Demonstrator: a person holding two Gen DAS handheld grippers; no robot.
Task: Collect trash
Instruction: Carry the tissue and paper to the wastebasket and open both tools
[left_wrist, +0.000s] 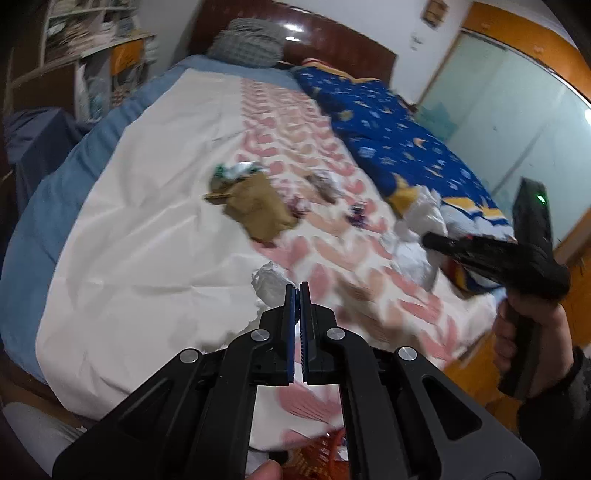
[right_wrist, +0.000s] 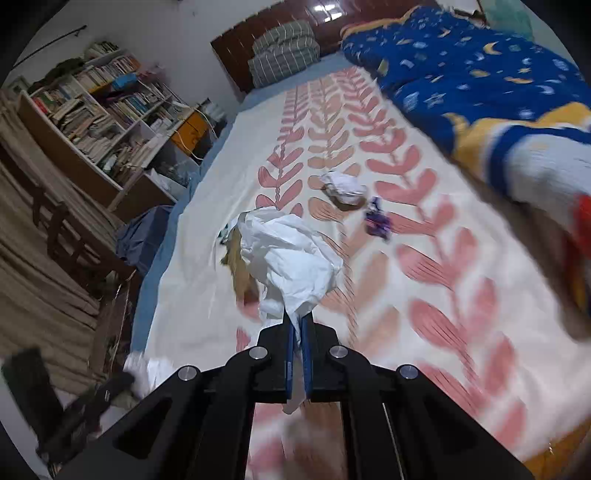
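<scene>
My right gripper (right_wrist: 297, 315) is shut on a crumpled white plastic bag (right_wrist: 291, 254) and holds it above the bed; from the left wrist view that gripper (left_wrist: 430, 239) is at the right, in a person's hand (left_wrist: 517, 332). My left gripper (left_wrist: 299, 286) is shut, and a small white paper wad (left_wrist: 269, 284) sits right at its tips, apparently pinched. Loose on the sheet lie a brown paper bag (left_wrist: 258, 210), a green and white wrapper (left_wrist: 236, 170), a white and brown wad (right_wrist: 345, 188) and a purple wrapper (right_wrist: 376, 221).
A blue star-print quilt (right_wrist: 480, 74) is bunched along the bed's right side. Pillows (right_wrist: 284, 51) lean on a dark headboard. A crowded bookshelf (right_wrist: 96, 110) stands left of the bed. An orange basket (left_wrist: 317, 454) shows under the left gripper. Glass doors (left_wrist: 517, 129) are at the right.
</scene>
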